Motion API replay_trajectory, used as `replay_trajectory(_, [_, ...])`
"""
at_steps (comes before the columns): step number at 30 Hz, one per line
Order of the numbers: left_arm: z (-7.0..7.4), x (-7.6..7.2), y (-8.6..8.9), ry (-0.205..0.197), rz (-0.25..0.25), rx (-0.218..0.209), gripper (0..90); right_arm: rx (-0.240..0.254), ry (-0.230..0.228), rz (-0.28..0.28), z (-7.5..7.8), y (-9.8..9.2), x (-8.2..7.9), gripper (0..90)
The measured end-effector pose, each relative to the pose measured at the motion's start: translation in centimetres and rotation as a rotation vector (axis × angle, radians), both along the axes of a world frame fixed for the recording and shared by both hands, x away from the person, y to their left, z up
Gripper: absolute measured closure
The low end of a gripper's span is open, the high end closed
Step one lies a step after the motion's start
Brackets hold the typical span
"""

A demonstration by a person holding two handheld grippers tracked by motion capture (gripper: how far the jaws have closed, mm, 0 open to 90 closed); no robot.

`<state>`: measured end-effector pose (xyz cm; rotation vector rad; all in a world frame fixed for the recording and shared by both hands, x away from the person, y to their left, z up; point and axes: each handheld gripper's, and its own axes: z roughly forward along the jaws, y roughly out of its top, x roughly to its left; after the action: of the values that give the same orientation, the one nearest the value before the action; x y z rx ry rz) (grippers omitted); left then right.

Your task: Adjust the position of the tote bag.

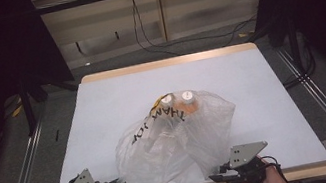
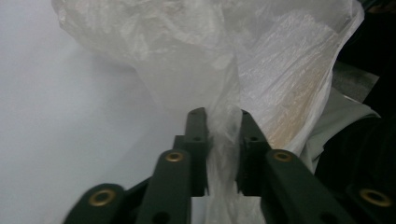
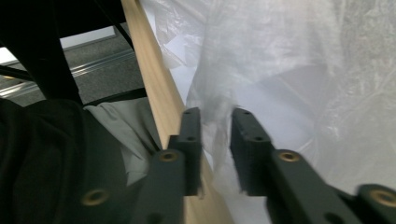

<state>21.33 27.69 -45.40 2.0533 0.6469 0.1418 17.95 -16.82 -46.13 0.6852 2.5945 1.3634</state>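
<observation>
Inside, the plastic bag holds two white-capped bottles.

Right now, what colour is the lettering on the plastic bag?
Black lettering on the clear plastic bag, best seen in the high view.

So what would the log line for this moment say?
left gripper: shut on plastic bag | right gripper: bag film between jaws, grip unclear | bottles: inside bag | bag: on table
</observation>
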Motion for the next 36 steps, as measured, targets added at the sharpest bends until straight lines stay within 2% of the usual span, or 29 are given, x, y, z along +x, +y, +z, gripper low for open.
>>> replay_trajectory(2, [0.1,0.1,0.3,-0.006,0.001,0.004,87.2,0.000,0.001,-0.001,0.0,-0.1,0.0,81.1])
replay_trajectory(4, [0.2,0.0,0.3,-0.009,0.002,-0.020,88.3,0.016,-0.003,-0.005,0.2,-0.3,0.0,88.3])
replay_trajectory(6, [0.3,-0.1,0.4,-0.015,0.002,-0.012,88.6,0.029,-0.004,-0.011,0.4,-0.5,0.1,90.0])
replay_trajectory(7, [0.3,-0.2,0.4,-0.012,0.003,-0.035,88.6,0.029,-0.004,-0.011,0.4,-0.5,0.1,90.0])
replay_trajectory(13, [0.6,-0.2,0.9,-0.030,0.015,-0.080,88.7,0.063,-0.026,-0.027,1.0,-1.0,0.0,90.0])
replay_trajectory(17, [0.8,-0.2,1.0,-0.051,0.004,-0.086,88.5,0.080,-0.045,-0.031,1.6,-1.3,-0.1,90.0])
replay_trajectory(19, [1.1,-0.2,1.3,-0.062,0.019,-0.119,88.5,0.121,-0.063,-0.047,2.4,-1.8,-0.1,90.0])
replay_trajectory(23, [1.3,-0.3,1.5,-0.065,0.034,-0.148,88.6,0.128,-0.070,-0.048,2.5,-2.0,0.1,90.0])
replay_trajectory(24, [1.5,-0.3,1.6,-0.073,0.029,-0.165,88.7,0.144,-0.070,-0.054,2.8,-2.3,0.2,90.0])
replay_trajectory(28, [2.0,-0.4,1.5,-0.085,0.034,-0.173,88.6,0.173,-0.076,-0.066,3.2,-2.6,0.3,90.0])
replay_trajectory(29, [2.2,-0.4,1.4,-0.088,0.032,-0.193,88.6,0.182,-0.080,-0.067,3.4,-2.7,0.3,90.0])
replay_trajectory(30, [2.5,-0.3,1.5,-0.102,0.034,-0.193,88.5,0.186,-0.089,-0.070,3.7,-2.8,0.3,90.0])
replay_trajectory(32, [2.6,-0.3,1.5,-0.103,0.035,-0.205,88.4,0.189,-0.093,-0.068,3.8,-2.8,0.3,90.0])
replay_trajectory(34, [2.7,-0.3,1.7,-0.108,0.061,-0.194,88.3,0.192,-0.097,-0.065,4.0,-2.8,0.3,90.0])
replay_trajectory(36, [2.6,-0.2,1.8,-0.102,0.051,-0.211,88.5,0.200,-0.103,-0.067,4.2,-2.8,0.4,90.0])
